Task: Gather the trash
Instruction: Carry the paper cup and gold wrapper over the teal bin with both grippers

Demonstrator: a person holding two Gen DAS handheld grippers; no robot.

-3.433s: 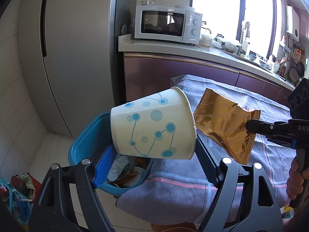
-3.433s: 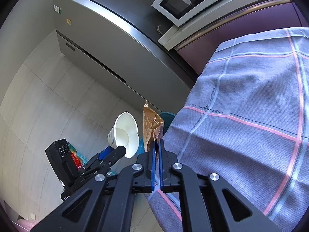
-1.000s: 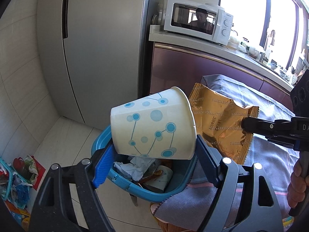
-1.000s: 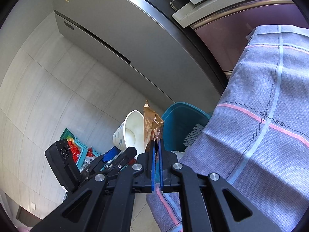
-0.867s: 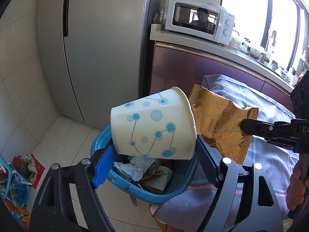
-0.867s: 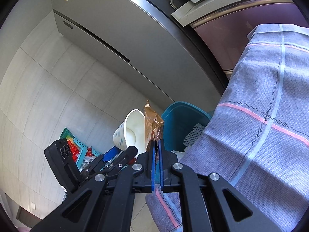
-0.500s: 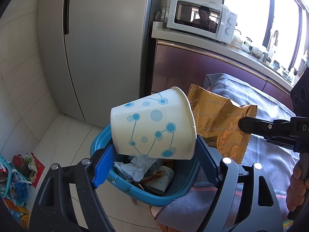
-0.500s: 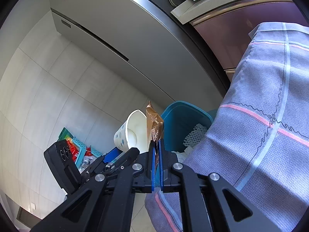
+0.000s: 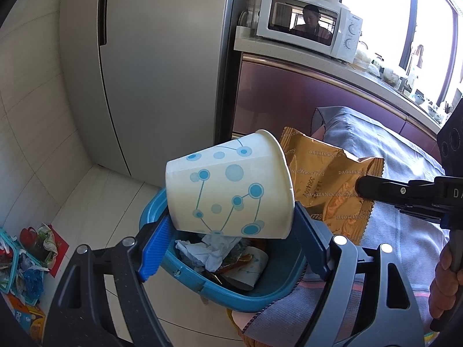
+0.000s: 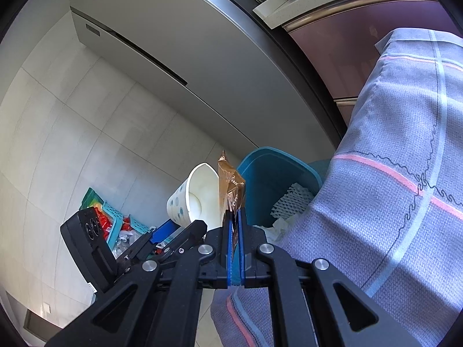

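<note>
Two pieces of trash hung over the blue plastic bin (image 9: pixel 185 271). The left gripper (image 9: pixel 228 248) clamped a white paper cup (image 9: pixel 228 190) printed with blue dots, a tapered cone lying on its side, its long axis across the view and its rim toward the right gripper (image 10: pixel 235 222). That gripper's jaws were pinched tight on the crimped edge of a crinkled gold foil wrapper (image 9: pixel 330 185), which stood edge-up beside the cup's mouth. Crumpled tissue (image 9: pixel 208 251) filled the bin. A woven grey cloth (image 10: pixel 405 190) with pink stripes draped the table beside it. Pale floor tiles (image 10: pixel 86 144), a steel fridge (image 9: pixel 162 72) and a white microwave (image 9: pixel 309 34) lay beyond.
</note>
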